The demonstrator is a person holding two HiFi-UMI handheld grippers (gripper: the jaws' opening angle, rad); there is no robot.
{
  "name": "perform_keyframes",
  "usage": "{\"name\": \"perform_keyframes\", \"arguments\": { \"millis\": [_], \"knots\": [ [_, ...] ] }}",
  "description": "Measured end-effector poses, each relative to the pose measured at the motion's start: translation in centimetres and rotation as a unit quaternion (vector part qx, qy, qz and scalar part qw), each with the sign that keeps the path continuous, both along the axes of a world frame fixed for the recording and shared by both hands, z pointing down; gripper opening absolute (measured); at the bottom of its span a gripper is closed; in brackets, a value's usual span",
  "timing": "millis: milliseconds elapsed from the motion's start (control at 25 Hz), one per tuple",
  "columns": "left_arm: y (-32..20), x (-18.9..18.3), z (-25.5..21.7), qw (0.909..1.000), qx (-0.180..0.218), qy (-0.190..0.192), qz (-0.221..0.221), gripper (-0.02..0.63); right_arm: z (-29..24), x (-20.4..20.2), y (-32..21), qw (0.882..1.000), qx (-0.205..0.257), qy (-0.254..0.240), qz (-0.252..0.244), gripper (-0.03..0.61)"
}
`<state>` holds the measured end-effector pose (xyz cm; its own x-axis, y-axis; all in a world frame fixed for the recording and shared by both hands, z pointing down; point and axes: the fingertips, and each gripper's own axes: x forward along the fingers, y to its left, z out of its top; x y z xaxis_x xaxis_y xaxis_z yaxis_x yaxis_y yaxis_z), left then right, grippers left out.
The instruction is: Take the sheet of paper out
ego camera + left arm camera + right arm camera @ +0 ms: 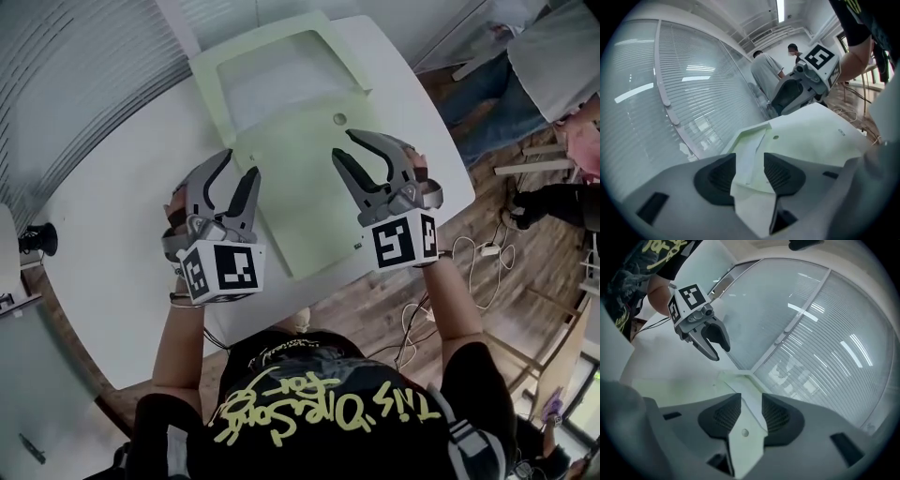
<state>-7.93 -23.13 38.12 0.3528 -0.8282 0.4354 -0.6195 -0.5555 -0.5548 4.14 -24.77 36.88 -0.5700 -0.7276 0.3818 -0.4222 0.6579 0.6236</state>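
A pale green snap folder (305,202) lies flat on the white table, its flap (323,33) folded open at the far end. A white sheet of paper (277,94) shows in the folder's mouth. My left gripper (239,167) hovers open over the folder's left edge, nothing between its jaws. My right gripper (345,145) hovers open over the right part, near the snap button (339,119). In the left gripper view the open jaws (749,173) frame the folder (811,136). In the right gripper view the open jaws (751,416) frame the folder's edge (745,399).
The round white table (122,216) ends close to the folder's right side, with wood floor and cables (487,253) beyond. A glass wall with blinds (670,93) stands behind the table. People (766,70) stand at the far right. A small black object (37,239) sits left.
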Motion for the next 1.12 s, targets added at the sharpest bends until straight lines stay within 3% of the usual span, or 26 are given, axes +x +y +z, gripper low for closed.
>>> {"name": "perform_keyframes", "arguments": {
  "millis": [320,640,840,1120],
  "knots": [
    [-3.2,0.0,4.0,0.9977,-0.013,-0.067,-0.004,0.183,2.8,-1.2,-3.2,0.999,0.004,0.047,-0.009,0.152],
    [-6.0,0.5,5.9,0.9956,-0.025,-0.09,-0.007,0.183,5.3,-1.9,-6.1,0.997,0.01,0.08,-0.011,0.16],
    [-8.2,0.6,7.4,0.9902,-0.037,-0.134,-0.012,0.183,7.5,-2.0,-8.1,0.994,0.006,0.105,-0.007,0.164],
    [-10.1,0.9,9.3,0.9849,-0.064,-0.161,-0.009,0.183,9.4,-2.8,-9.9,0.992,0.001,0.125,-0.007,0.172]
  ]
}}
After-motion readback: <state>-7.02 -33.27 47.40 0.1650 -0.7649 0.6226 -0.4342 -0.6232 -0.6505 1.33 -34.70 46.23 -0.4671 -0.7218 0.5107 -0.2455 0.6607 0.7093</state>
